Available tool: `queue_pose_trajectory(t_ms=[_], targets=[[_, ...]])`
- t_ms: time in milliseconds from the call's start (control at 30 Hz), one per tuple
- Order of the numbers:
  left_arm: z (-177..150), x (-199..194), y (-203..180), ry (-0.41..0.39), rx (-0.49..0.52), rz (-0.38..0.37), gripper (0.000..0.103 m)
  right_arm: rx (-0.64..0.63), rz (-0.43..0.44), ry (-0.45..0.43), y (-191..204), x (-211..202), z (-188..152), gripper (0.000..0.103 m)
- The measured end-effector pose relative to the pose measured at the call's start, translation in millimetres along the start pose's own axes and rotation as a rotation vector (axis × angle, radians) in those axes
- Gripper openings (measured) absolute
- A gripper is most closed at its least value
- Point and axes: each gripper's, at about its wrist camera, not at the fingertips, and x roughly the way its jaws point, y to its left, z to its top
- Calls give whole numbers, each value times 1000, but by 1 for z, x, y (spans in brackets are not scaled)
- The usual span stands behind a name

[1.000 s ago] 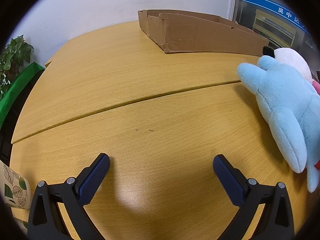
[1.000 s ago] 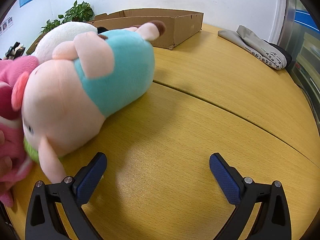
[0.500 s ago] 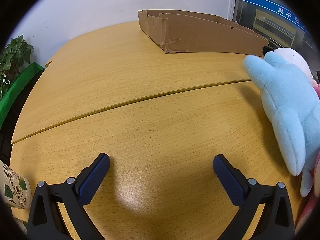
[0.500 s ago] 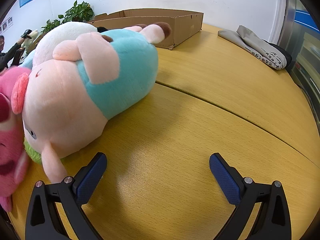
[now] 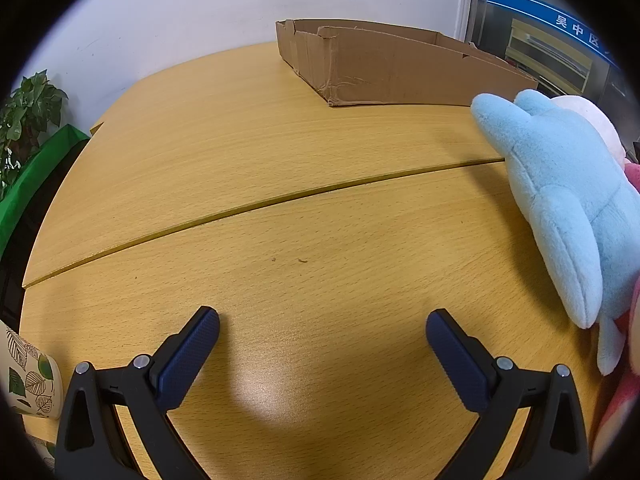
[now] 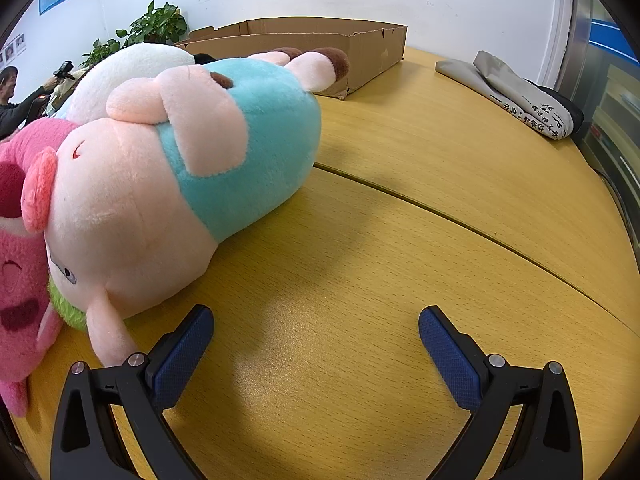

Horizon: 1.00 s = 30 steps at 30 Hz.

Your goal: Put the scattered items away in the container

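Left wrist view: left gripper (image 5: 322, 330) spread wide over bare worktop (image 5: 280, 184); blue plush (image 5: 568, 200) lies right, cardboard box (image 5: 400, 68) beyond; right wrist view: right gripper (image 6: 316, 328) spread, empty; pig plush (image 6: 180, 184) just beside its left finger, box (image 6: 360, 52) behind.

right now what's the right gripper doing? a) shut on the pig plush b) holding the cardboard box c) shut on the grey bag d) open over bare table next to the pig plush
d: the right gripper has its jaws spread wide with only bare table between them, and the pig plush lies beside its left finger, ungripped.
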Motion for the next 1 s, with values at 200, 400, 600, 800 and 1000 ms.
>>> queue_pose_trajectory(t_ms=[200, 400, 600, 800, 1000], targets=[[0, 0, 0, 0, 0, 0, 103, 0, 0, 0, 0, 0, 0, 103], [1, 0, -1, 0, -2, 1, 103, 0, 0, 0, 0, 0, 0, 103], [1, 0, -3, 0, -2, 2, 103, 0, 0, 0, 0, 0, 0, 103], [1, 0, -4, 0, -4, 4, 103, 0, 0, 0, 0, 0, 0, 103], [1, 0, -4, 0, -4, 4, 103, 0, 0, 0, 0, 0, 0, 103]])
